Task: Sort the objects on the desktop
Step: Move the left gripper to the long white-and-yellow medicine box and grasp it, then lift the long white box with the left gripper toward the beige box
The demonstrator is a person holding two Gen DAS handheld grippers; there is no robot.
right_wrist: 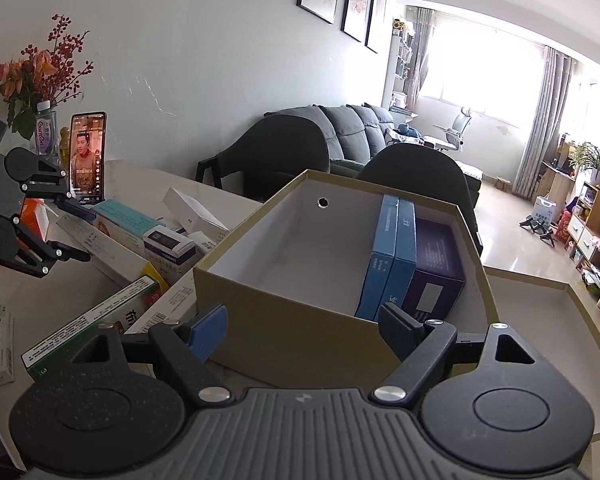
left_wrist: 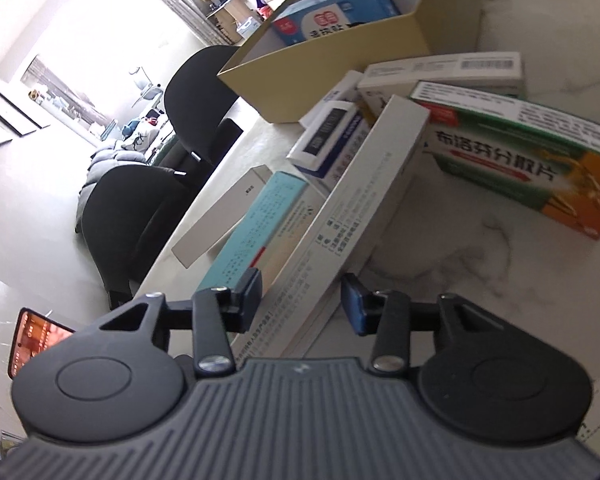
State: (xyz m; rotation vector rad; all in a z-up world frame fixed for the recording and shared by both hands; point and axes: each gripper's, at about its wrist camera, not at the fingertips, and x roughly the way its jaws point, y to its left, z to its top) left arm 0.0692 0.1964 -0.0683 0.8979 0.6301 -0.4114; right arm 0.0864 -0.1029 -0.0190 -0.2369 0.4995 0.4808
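The left gripper [left_wrist: 302, 302] sits low over the pale marbled surface [left_wrist: 480, 248], its fingers [left_wrist: 354, 308] spread to either side of a long white box [left_wrist: 364, 200] printed with small grey text; whether they touch it I cannot tell. That box lies slanted across a jumble of medicine packs: a pale blue box [left_wrist: 260, 220] just beside it, a green and orange box [left_wrist: 516, 160] with large white characters on its other side, and a white barcode box [left_wrist: 444, 74] behind.

The right gripper [right_wrist: 302, 330] hovers at the near wall of a tan cardboard box [right_wrist: 300, 320], fingers [right_wrist: 208, 330] wide apart and holding nothing. Inside, against the far right wall, two blue boxes [right_wrist: 392, 256] stand upright beside a dark purple box [right_wrist: 436, 268]. A phone [right_wrist: 87, 156] stands lit further back.
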